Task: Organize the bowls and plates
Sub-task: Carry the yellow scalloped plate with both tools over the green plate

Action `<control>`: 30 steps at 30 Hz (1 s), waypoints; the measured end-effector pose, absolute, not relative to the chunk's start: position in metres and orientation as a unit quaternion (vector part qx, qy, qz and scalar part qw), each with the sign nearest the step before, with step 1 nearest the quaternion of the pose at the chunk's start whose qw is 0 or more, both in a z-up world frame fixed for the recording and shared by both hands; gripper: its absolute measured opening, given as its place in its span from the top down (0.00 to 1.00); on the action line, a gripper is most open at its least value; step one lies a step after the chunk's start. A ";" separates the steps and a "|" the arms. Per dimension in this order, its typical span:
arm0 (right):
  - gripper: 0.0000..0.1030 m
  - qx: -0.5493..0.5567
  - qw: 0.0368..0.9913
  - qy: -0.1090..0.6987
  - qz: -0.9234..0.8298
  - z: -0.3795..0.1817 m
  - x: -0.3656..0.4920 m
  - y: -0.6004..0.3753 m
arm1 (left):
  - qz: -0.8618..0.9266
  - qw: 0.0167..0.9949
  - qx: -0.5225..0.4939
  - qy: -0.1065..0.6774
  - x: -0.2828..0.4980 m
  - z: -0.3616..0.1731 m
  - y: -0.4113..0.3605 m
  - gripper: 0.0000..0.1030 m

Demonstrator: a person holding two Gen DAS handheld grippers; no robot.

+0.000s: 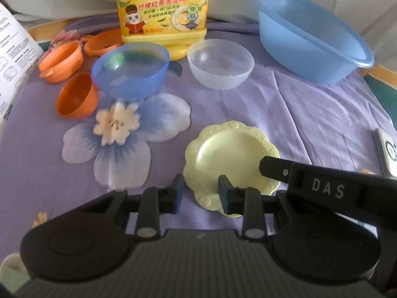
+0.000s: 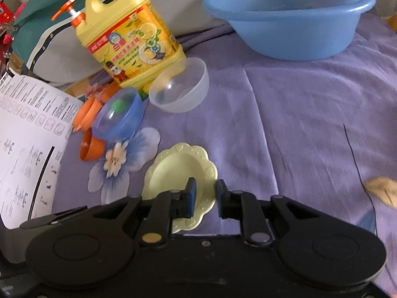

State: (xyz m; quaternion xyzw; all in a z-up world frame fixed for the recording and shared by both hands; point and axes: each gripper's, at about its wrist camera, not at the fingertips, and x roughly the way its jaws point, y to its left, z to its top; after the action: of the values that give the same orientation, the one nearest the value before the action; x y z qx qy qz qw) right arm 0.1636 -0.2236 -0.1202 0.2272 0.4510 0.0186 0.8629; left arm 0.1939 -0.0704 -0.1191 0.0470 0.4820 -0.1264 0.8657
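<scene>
A pale yellow scalloped plate lies flat on the purple floral cloth; it also shows in the right wrist view. My left gripper is open, its fingers straddling the plate's left near rim. My right gripper is open with its fingers on either side of the plate's right rim; its finger reaches over the plate in the left wrist view. Behind stand a blue bowl, a clear bowl, several orange cups and a big blue basin.
A yellow dish-soap jug stands at the back between the bowls. A printed paper sheet stands at the left edge. A small white device lies at the right. A pillow lies behind the jug.
</scene>
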 end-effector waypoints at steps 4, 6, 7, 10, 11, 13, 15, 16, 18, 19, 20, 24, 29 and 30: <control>0.83 0.222 0.863 0.454 0.023 -0.112 0.145 -0.212 | -0.129 0.863 0.047 0.486 0.173 -0.111 -0.060 0.72; 0.83 0.217 0.864 0.454 0.026 -0.107 0.136 -0.206 | -0.129 0.863 0.048 0.487 0.163 -0.106 -0.055 0.72; 0.83 0.214 0.864 0.455 0.028 -0.104 0.132 -0.202 | -0.129 0.863 0.048 0.487 0.157 -0.103 -0.051 0.72; 0.83 0.205 0.866 0.454 0.033 -0.094 0.121 -0.190 | -0.128 0.864 0.047 0.485 0.141 -0.093 -0.040 0.72; 0.83 0.201 0.868 0.453 0.035 -0.090 0.116 -0.186 | -0.127 0.864 0.047 0.485 0.135 -0.090 -0.036 0.72; 0.83 0.196 0.869 0.453 0.040 -0.083 0.107 -0.178 | -0.125 0.865 0.047 0.484 0.125 -0.082 -0.029 0.72; 0.83 0.189 0.870 0.453 0.045 -0.076 0.100 -0.170 | -0.123 0.868 0.048 0.479 0.115 -0.075 -0.021 0.72; 0.83 0.185 0.871 0.452 0.047 -0.072 0.096 -0.166 | -0.122 0.869 0.048 0.476 0.110 -0.072 -0.016 0.72; 0.83 0.177 0.873 0.451 0.053 -0.065 0.089 -0.156 | -0.119 0.872 0.044 0.472 0.101 -0.065 -0.006 0.72; 0.83 0.174 0.874 0.450 0.056 -0.062 0.086 -0.151 | -0.116 0.874 0.042 0.469 0.095 -0.062 0.000 0.72; 0.83 0.170 0.875 0.450 0.059 -0.058 0.083 -0.144 | -0.114 0.876 0.039 0.466 0.090 -0.059 0.007 0.72; 0.83 0.154 0.874 0.455 0.078 -0.048 0.072 -0.118 | -0.103 0.880 0.029 0.462 0.071 -0.053 0.037 0.72; 0.83 0.135 0.867 0.467 0.107 -0.044 0.060 -0.077 | -0.087 0.881 0.007 0.466 0.053 -0.051 0.081 0.72; 0.83 0.129 0.867 0.469 0.113 -0.044 0.058 -0.068 | -0.084 0.880 0.002 0.467 0.049 -0.052 0.089 0.72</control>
State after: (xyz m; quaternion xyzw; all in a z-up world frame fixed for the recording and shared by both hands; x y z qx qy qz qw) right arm 0.0585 -0.0680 -0.0441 0.1293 0.4686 0.1134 0.8665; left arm 0.0494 0.0887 -0.0516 0.0020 0.4671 -0.0840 0.8802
